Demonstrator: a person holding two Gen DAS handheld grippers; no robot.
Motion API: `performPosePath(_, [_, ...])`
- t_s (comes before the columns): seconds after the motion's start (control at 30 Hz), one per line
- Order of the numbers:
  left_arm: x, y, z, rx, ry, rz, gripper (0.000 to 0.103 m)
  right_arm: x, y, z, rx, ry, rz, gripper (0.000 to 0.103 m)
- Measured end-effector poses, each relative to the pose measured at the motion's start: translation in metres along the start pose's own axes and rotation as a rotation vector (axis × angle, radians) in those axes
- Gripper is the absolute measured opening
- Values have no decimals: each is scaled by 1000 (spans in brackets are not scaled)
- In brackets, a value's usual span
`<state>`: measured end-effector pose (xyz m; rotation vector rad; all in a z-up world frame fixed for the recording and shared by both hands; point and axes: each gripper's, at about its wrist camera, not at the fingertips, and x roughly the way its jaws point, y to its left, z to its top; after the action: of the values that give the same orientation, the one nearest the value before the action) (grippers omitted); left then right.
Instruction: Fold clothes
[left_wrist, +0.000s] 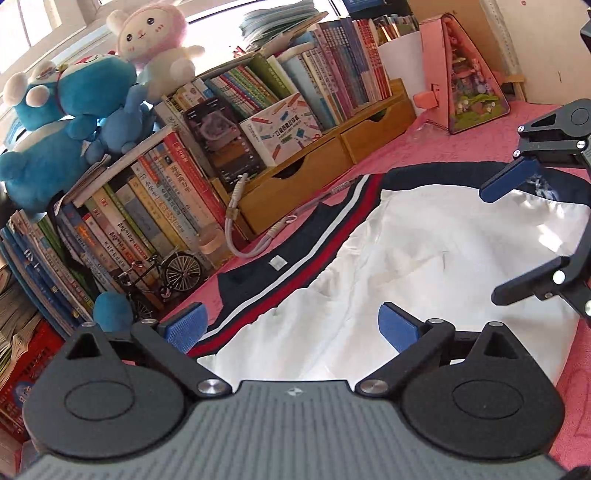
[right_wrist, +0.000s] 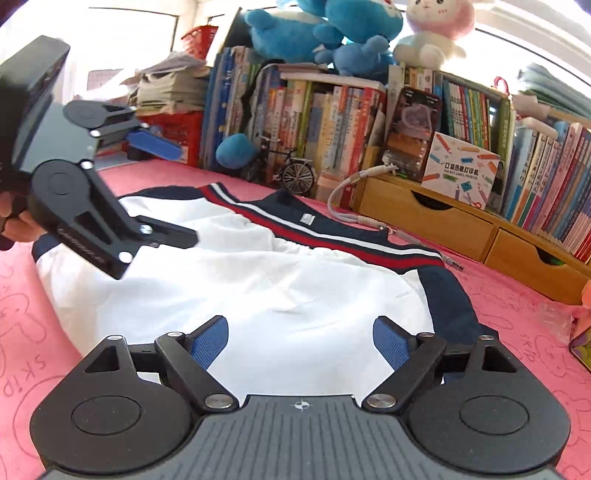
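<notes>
white and navy garment on pink cloth, left gripper spread, right gripper spread, both empty

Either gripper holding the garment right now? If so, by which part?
Nothing is held. The left gripper and right gripper both stand open above the white garment, pads clear of the cloth.

Both my grippers are hanging over the jacket right now, angled down at it. Left gripper sits over its near edge by the striped band, jaws spread wide, blue pads clear of the cloth with nothing pinched. Right gripper is over the white part, jaws also wide, empty. From the right wrist cam I can see the left one tilted over the jacket's far left end, with fingers wrapped round its handle.
</notes>
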<state>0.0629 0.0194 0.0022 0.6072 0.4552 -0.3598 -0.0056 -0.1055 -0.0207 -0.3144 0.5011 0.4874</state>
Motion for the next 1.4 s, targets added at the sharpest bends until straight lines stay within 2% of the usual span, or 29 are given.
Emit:
performPosePath(0.03, [21,-11,4,18,38,-6,100,-5,8,-5,-18,2,-3,98])
performPosePath(0.1, [56,-20,7,25,122,48,100,-5,14,-9,-36,10,-42,100])
performPosePath(0.17, [85,-6,14,-58,144,138,99,-1,17,-13,-49,26,-89,101])
performPosePath(0.2, [94,7,18,-133,177,183,98,3,16,-15,-42,41,-107,101])
performPosePath(0.3, [110,41,17,-332,249,177,99,13,9,-25,21,74,-110,102])
performPosePath(0.37, [109,43,14,-341,244,180,99,12,3,-26,69,80,-93,102])
performPosePath(0.43, [106,35,12,-294,228,196,99,9,-1,-24,103,83,-80,102])
performPosePath(0.57, [107,26,11,-256,205,212,99,7,12,-7,66,28,-76,103])
performPosePath(0.67, [110,31,10,-301,208,196,102,16,24,1,34,30,-71,103])
performPosePath(0.73, [111,36,8,-336,214,184,103,27,28,2,28,67,-68,103])
performPosePath(0.83, [114,42,6,-376,219,163,103,34,21,-4,117,102,-42,103])
performPosePath(1.0, [114,39,7,-365,209,175,103,31,10,-9,199,134,3,103])
performPosePath(1.3, [114,40,5,-383,205,175,103,3,2,-11,225,186,43,103])
performPosePath(1.4, [114,42,4,-394,205,168,103,-2,-5,-7,315,159,41,103])
